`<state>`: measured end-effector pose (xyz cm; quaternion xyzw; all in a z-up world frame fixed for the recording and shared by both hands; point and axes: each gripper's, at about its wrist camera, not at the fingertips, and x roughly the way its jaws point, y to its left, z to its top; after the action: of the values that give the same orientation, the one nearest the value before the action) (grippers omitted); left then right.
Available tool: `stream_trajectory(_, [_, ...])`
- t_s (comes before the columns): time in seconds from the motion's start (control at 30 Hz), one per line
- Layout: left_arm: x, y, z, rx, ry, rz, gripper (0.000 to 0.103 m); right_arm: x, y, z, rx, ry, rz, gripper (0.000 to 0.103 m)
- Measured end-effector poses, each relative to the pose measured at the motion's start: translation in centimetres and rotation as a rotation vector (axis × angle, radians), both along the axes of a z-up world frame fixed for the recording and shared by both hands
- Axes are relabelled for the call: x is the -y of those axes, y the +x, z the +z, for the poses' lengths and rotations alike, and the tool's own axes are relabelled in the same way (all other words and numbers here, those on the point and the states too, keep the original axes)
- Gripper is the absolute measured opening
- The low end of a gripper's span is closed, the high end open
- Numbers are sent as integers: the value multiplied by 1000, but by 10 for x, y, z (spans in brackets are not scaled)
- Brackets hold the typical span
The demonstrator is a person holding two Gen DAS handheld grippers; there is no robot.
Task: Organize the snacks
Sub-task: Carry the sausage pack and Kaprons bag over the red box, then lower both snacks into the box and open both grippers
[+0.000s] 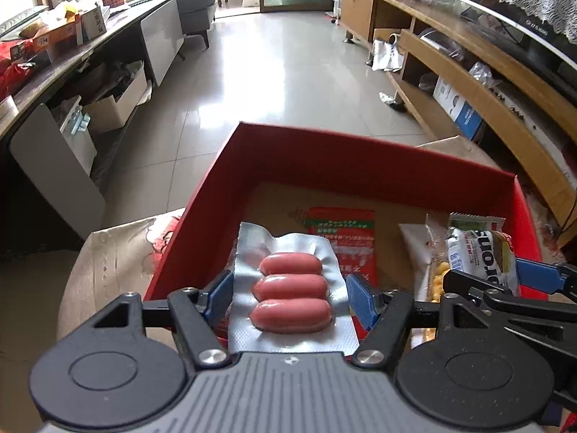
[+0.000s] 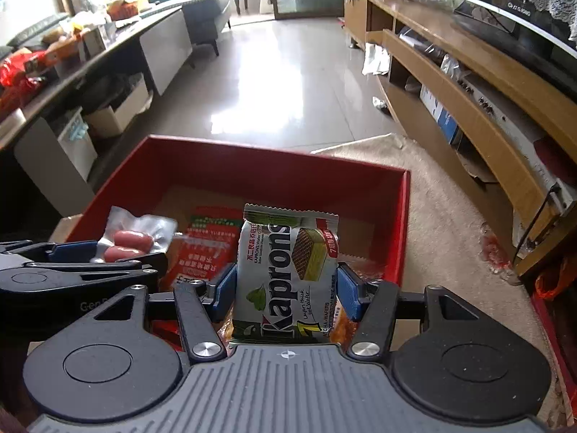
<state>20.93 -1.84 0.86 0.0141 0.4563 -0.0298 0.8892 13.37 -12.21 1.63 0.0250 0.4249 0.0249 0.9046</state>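
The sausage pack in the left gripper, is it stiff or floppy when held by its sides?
Probably floppy at the edges: the sausage pack has thin foil that crinkles beside the left gripper fingers. The three sausages likely stiffen its middle. The smooth film may slip.

Wafer pack point(image 2: 286, 281), silver/green wrapper: brand "Kaprons" in large black letters, reads sideways. Smaller print: "KAPRONS Wafer", "Layers thick", "MATCHA WAFERS"; large yellow "7" nr the bottom edge. Same pack point(image 1: 479, 261) in left wrist view: only "...prons" shows. Red sachet point(image 2: 207, 245) in red box point(image 2: 274, 158): white/green print, too small to read. TV bezel point(image 2: 519, 11): lettering illegible.
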Motion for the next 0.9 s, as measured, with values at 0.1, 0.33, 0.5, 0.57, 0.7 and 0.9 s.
stream_trajectory(0.1, [0, -1, 0, 9, 13, -9, 66, -2, 1, -1, 3, -2, 11, 66])
stream_trajectory(0.33, [-4, -2, 5, 7, -8, 11, 67, -2, 3, -4, -5, -12, 7, 71])
stream_trajectory(0.5, [-11, -8, 20, 42, -49, 23, 71, 0, -1, 3, 18, -24, 1, 75])
stream_trajectory(0.57, [-15, -10, 24, 55, -61, 32, 75, 1, -3, 4, 27, -28, -4, 77])
stream_trajectory(0.7, [-19, -12, 29, 67, -72, 41, 75, 3, -3, 6, 36, -26, -7, 77])
stream_trajectory(0.9, [-22, -18, 32, 63, -85, 38, 75, 7, -4, 11, 48, -19, -13, 77])
